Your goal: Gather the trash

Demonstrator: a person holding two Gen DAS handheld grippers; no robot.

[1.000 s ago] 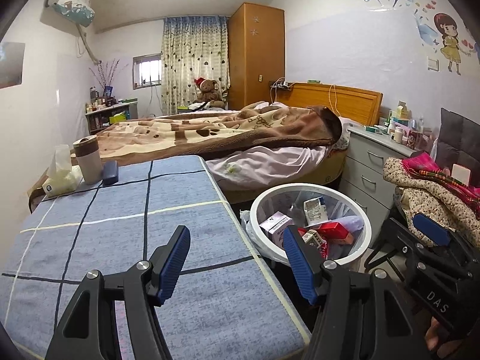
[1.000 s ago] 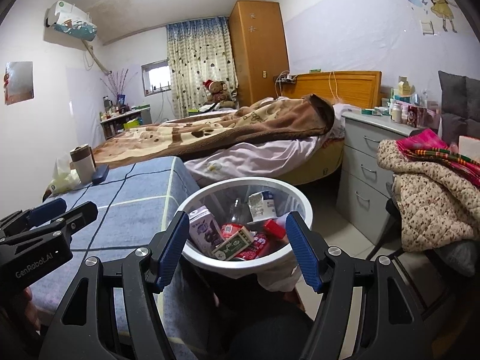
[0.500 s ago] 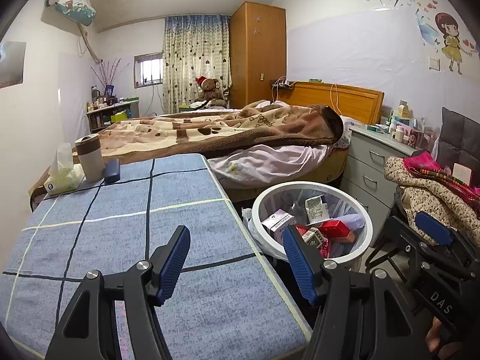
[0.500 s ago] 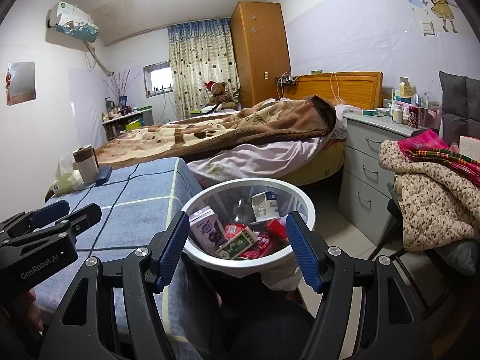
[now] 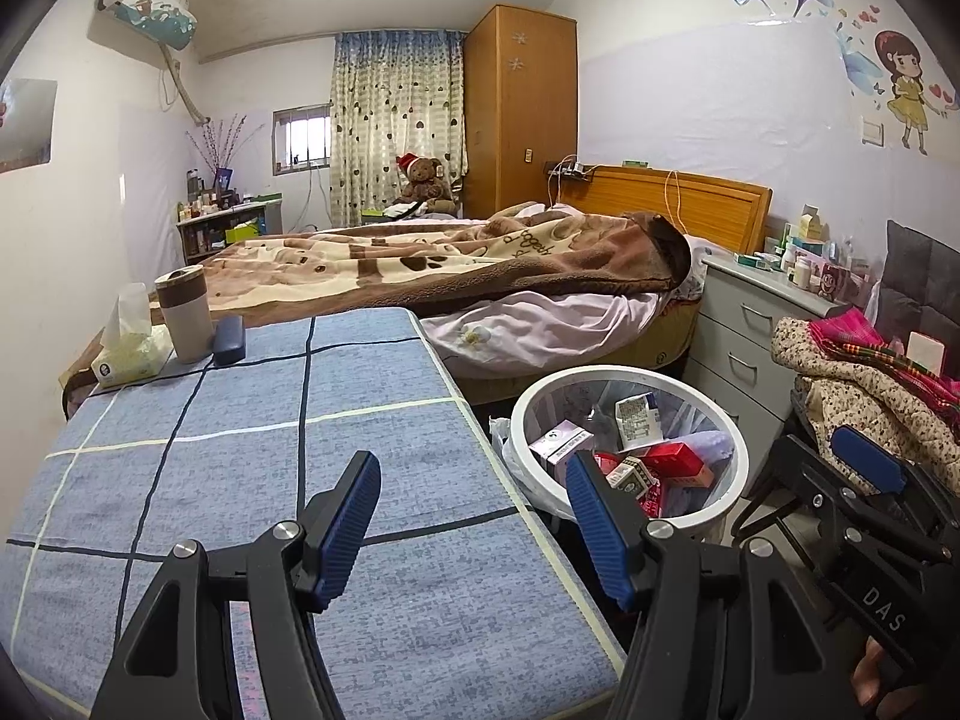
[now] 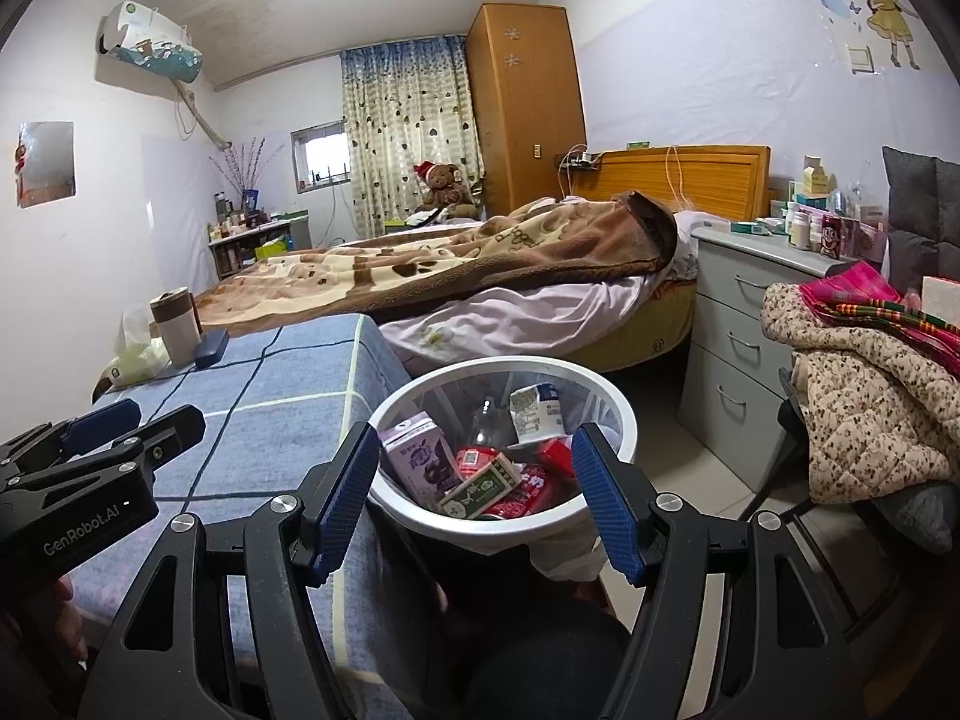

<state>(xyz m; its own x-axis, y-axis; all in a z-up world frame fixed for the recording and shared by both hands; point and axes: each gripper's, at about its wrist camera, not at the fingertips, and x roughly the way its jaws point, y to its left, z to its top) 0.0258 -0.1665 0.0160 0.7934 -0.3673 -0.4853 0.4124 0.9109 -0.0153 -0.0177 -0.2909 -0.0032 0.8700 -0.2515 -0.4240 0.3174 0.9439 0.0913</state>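
Item one: our left claw [image 5: 471, 525], jaws spread wide and holding nothing, above the near end of the worktop [image 5: 252, 456], which wears a blue checked cloth.

Item two: our right claw [image 6: 477, 495], likewise spread wide and holding nothing, raised over the near rim of the trash bin [image 6: 606, 396].

Item three: the trash bin, white-rimmed and bag-lined, on the floor just beside the worktop's right edge, between it and the grey drawer unit [image 6: 729, 324]. Contents we can make out: a purple milk carton [image 6: 420, 465], a green-and-white box [image 6: 480, 486], a white carton [image 6: 534, 411], red packets [image 6: 528, 495], and a clear bottle half buried among them.

Item four, far left corner of the worktop: a tissue pack [image 5: 129, 354], a beige-and-brown cup [image 5: 185, 312], and a dark blue case [image 5: 229, 341], all close together.

Item five: a bed with a brown blanket [image 5: 456, 258] beyond the worktop.
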